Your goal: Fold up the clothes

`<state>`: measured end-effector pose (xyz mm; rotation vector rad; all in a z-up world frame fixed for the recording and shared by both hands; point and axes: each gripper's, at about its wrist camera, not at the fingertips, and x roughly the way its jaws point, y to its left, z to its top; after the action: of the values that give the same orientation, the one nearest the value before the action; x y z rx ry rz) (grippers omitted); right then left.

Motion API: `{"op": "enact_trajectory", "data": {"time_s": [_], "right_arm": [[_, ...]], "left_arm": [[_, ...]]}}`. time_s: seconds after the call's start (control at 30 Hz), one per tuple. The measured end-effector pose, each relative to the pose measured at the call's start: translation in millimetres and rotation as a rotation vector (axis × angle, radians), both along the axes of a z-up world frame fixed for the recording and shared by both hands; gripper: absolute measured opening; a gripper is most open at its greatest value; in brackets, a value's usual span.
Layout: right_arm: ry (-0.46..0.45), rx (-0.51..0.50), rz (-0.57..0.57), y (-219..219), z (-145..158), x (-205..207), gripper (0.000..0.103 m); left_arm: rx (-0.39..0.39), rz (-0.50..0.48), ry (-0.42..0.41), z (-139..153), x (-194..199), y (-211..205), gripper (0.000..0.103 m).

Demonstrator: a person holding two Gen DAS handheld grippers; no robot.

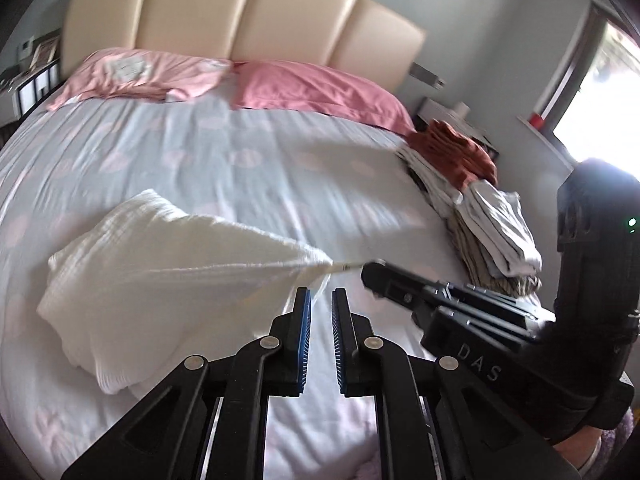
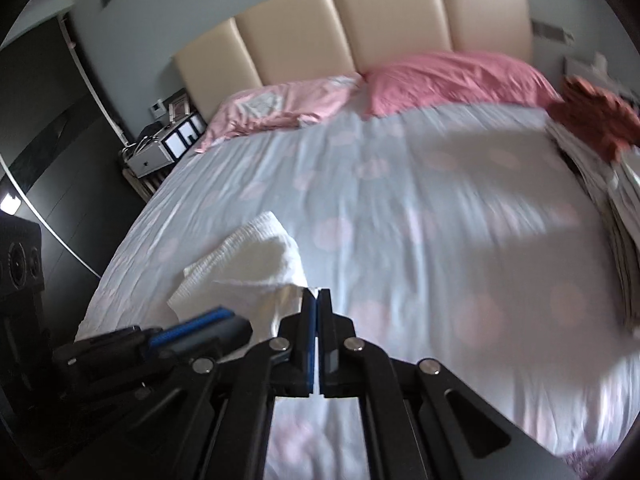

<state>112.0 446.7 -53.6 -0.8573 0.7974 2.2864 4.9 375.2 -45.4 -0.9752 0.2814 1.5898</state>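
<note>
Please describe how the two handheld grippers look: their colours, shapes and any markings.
Both the left gripper and the right gripper are matte black plastic, with angled linkage arms joined by silver round pins. Their fingers carry ribbed blue pads. The right gripper's body shows the white letters DAS and a small green light.

A bed [image 1: 200, 160] wears a pale grey sheet with faint pink spots, backed by a cream padded headboard [image 1: 240, 16]. Two pink pillows [image 2: 456, 76] lie side by side against the headboard. A nightstand [image 2: 160, 152] stands beside the bed on one side, and a bright window [image 1: 600, 100] lights the other.
</note>
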Motion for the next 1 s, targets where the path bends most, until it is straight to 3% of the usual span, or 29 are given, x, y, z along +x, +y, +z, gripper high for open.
{"op": "enact_trajectory", "data": {"time_s": [0.2, 0.27, 0.33, 0.43, 0.5, 0.67, 0.83, 0.9, 1.0], "right_arm": [[0.019, -0.08, -0.1, 8.8, -28.2, 71.1, 0.0], [0.028, -0.111, -0.131, 11.4, -40.8, 82.3, 0.002], [0.038, -0.142, -0.162, 14.1, -53.4, 93.4, 0.005], [0.057, -0.193, -0.167, 17.4, -68.7, 99.2, 0.008], [0.048, -0.242, -0.145, 15.0, -82.5, 95.4, 0.021], [0.007, -0.406, -0.06, 5.5, -123.9, 72.7, 0.027], [-0.038, -0.424, 0.006, -1.7, -142.5, 43.8, 0.033], [-0.053, -0.455, 0.006, 0.8, -153.5, 36.1, 0.039], [-0.069, -0.504, -0.003, 6.0, -170.8, 27.2, 0.039]], "left_arm": [[-0.064, -0.058, 0.085, 0.2, 44.5, 9.1, 0.014], [-0.096, -0.064, 0.128, -5.2, 45.2, 6.3, 0.032], [-0.133, -0.071, 0.174, -14.5, 44.0, 1.9, 0.057], [-0.195, -0.087, 0.253, -31.1, 41.4, -3.5, 0.062], [-0.239, -0.092, 0.277, -45.5, 38.3, -2.1, 0.068], [-0.34, -0.088, 0.307, -82.9, 30.4, 6.1, 0.07], [-0.437, -0.082, 0.333, -119.7, 22.2, 14.2, 0.07], [-0.45, -0.062, 0.311, -129.9, 15.7, 17.7, 0.07], [-0.469, -0.031, 0.277, -145.2, 5.9, 22.9, 0.07]]}}
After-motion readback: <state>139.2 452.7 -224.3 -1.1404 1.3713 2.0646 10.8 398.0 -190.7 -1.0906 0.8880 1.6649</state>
